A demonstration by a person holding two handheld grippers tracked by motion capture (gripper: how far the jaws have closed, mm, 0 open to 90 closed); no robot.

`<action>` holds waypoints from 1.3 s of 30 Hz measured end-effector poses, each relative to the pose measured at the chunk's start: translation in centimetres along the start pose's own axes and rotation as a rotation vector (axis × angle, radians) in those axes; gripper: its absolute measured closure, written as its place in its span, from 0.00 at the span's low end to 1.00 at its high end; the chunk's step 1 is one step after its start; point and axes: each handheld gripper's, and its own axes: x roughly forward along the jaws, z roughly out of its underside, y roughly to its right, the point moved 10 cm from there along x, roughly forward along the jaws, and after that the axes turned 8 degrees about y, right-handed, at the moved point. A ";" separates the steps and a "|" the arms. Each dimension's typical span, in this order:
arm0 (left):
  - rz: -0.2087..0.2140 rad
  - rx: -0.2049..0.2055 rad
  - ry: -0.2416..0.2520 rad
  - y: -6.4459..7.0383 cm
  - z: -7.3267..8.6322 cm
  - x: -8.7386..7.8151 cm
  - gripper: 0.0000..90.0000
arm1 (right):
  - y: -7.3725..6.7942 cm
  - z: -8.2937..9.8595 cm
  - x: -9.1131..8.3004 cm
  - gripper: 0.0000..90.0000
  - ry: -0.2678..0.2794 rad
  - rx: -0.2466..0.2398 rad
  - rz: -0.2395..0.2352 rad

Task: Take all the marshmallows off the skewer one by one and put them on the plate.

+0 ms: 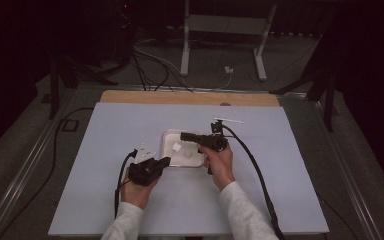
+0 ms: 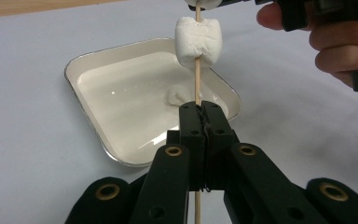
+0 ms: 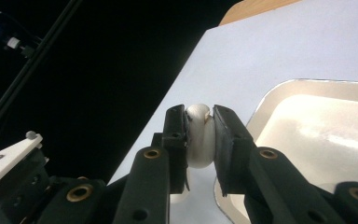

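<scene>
Black jaws of the left hand-held gripper [image 2: 200, 114] fill the bottom of the left gripper view, pressed together on a thin wooden skewer [image 2: 197, 81] that runs straight up between them. One white marshmallow [image 2: 198, 42] sits threaded on the skewer above the jaw tips, clear of them. At the very top edge of that view a second marshmallow [image 2: 204, 3] is just visible on the skewer, under the right hand-held gripper.

Right gripper view: right hand-held gripper [image 3: 199, 133] pinching that second marshmallow [image 3: 198, 135] between its two pads, the soft white body squeezed and bulging above and below the pads (skewer itself hard to make out here). White tray [image 3: 279, 98] lies just beside and below, on the pale blue surface [image 3: 270, 42].

High view: tray [image 1: 166, 145] near the middle of the surface [image 1: 105, 130]. Left hand-held gripper [image 1: 164, 161] held low at the tray's near-left corner, pointing toward it; right hand-held gripper [image 1: 184, 136] reaches over the tray from the right, jaws pointing left. A marshmallow [image 1: 176, 147] shows as a small white lump over the tray, between the two grippers. Both hands wrap the gripper handles, sleeves light grey. A cable [image 1: 260, 175] trails from the right gripper toward the near edge of the surface
</scene>
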 end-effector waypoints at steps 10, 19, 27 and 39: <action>-0.004 0.011 -0.010 -0.1 0.1 0.0 1.00 | 0.3 -0.4 -0.1 0.87 0.022 -0.016 0.023; -0.005 0.018 -0.022 -0.2 0.3 -0.1 1.00 | 0.6 -0.7 -0.4 0.89 0.041 -0.039 0.054; -0.008 0.042 -0.039 -0.2 0.4 -0.3 1.00 | 0.8 -1.0 -0.5 0.91 0.059 -0.054 0.081; -0.017 0.044 -0.060 -0.5 0.7 -0.5 1.00 | 0.9 -1.1 -0.6 0.96 0.071 -0.069 0.097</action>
